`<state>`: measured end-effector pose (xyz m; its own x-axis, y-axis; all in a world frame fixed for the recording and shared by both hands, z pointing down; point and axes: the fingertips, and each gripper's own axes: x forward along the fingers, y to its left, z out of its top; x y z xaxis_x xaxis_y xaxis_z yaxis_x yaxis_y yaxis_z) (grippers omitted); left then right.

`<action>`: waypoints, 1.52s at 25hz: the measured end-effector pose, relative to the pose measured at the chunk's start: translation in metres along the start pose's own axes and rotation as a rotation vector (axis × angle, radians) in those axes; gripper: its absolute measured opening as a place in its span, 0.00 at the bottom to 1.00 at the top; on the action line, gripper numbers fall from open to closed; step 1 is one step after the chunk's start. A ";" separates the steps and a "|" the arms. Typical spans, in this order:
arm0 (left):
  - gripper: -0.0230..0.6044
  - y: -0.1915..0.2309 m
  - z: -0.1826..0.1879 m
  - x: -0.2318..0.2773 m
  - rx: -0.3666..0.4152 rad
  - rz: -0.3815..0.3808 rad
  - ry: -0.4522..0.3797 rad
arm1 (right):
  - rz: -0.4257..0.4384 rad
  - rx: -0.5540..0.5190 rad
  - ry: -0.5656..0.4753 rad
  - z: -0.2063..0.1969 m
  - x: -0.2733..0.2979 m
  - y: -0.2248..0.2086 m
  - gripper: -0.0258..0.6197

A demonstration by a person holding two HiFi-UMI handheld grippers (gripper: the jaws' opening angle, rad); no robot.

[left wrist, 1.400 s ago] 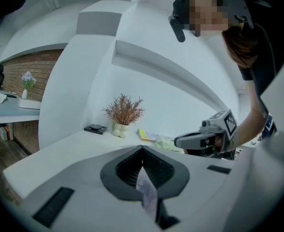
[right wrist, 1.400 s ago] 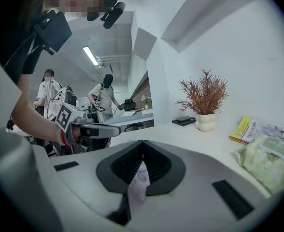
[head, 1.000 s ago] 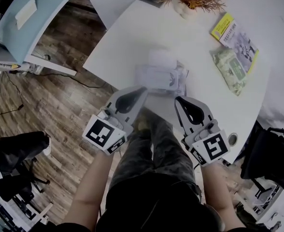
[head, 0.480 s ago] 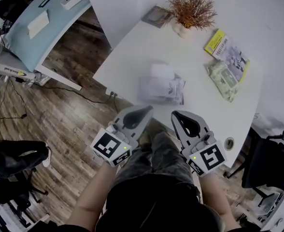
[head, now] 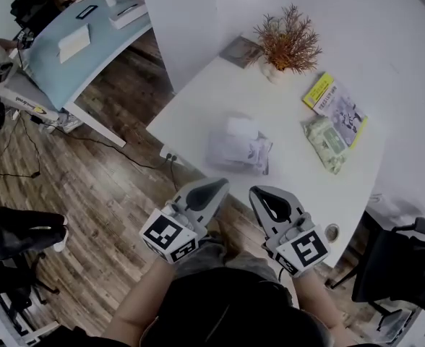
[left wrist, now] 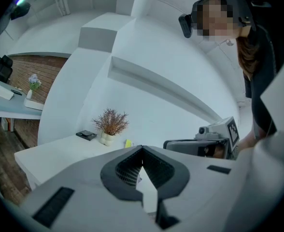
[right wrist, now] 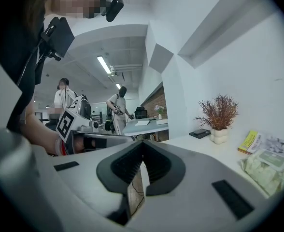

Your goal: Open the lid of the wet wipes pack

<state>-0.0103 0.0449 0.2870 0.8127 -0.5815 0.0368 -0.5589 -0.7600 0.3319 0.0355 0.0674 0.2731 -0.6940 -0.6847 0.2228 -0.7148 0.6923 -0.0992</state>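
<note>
Person is wearing a black top (head: pixel 227 311) and dark mottled trousers (head: pixel 230 256), sleeves ending above bare forearms, and is showing a grey left gripper (head: pixel 220 183) and right gripper (head: pixel 255 191) with black ribbed pads (left wrist: pixel 126 168), each bearing a white marker cube (head: pixel 169 236).

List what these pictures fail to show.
- Pale pack, head view: too small and washed out to find its lid.
- Green pack, right gripper view: near part hidden behind the right gripper.
- Booklet, head view: print too small to read.
</note>
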 end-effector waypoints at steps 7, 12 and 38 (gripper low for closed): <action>0.06 -0.017 -0.019 -0.006 0.008 0.020 0.026 | 0.023 0.010 0.022 -0.002 -0.014 0.004 0.07; 0.06 -0.031 -0.012 -0.011 0.004 0.029 -0.006 | 0.035 0.016 0.042 -0.012 -0.028 0.011 0.07; 0.06 -0.118 -0.037 -0.063 -0.003 0.055 -0.009 | 0.046 -0.003 0.007 -0.028 -0.099 0.071 0.07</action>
<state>0.0104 0.1822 0.2808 0.7794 -0.6248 0.0470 -0.6021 -0.7260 0.3321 0.0559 0.1911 0.2708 -0.7255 -0.6505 0.2248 -0.6819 0.7236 -0.1069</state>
